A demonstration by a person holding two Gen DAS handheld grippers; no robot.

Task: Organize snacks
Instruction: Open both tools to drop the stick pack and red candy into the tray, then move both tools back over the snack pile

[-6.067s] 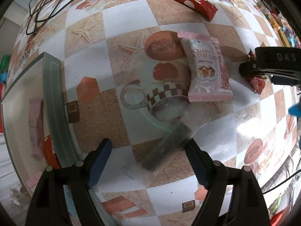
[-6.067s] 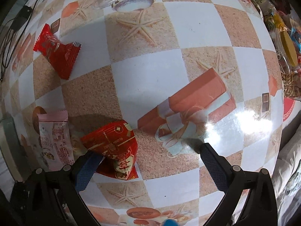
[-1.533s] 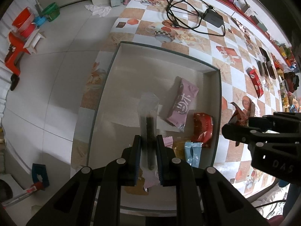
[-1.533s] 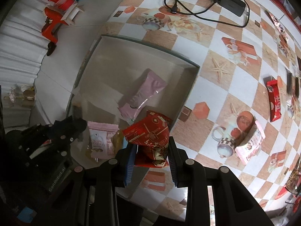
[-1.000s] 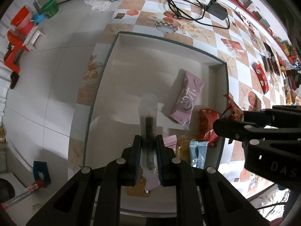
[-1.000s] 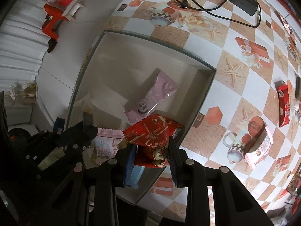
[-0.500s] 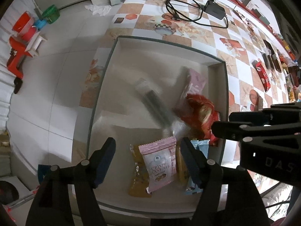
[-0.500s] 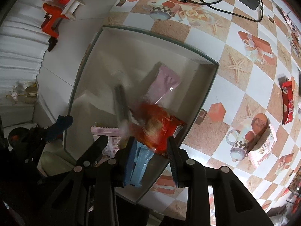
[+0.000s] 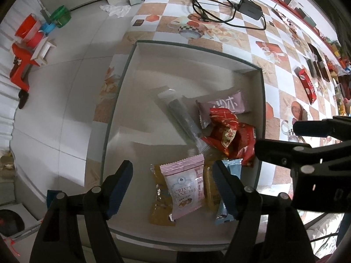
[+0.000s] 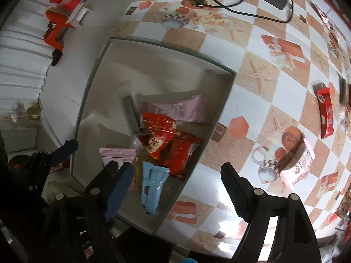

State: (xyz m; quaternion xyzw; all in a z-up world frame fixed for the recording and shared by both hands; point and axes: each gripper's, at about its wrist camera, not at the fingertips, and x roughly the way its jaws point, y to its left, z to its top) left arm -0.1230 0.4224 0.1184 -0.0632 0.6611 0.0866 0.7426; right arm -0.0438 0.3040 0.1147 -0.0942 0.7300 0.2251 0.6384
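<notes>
The snacks lie in a shallow grey tray (image 9: 262, 100) at the edge of the checkered tablecloth (image 9: 239, 41). A clear sachet with a dark stick (image 9: 183, 118) lies slanted mid-tray, beside a crumpled red packet (image 9: 226, 131) that rests on a pink wrapper (image 9: 228, 105) and another red pack. Nearer the camera lie a pink Crispy Cranberry pouch (image 9: 185, 188) and a light-blue bar (image 10: 152, 186).

The left gripper (image 9: 172, 188) points straight down over the tray, its jaws just opened wide, nothing between them. The right gripper (image 10: 176, 189) points steeply down over the tray's table-side rim, its jaws also just opened wide and empty. The 2 grippers hang close together.
</notes>
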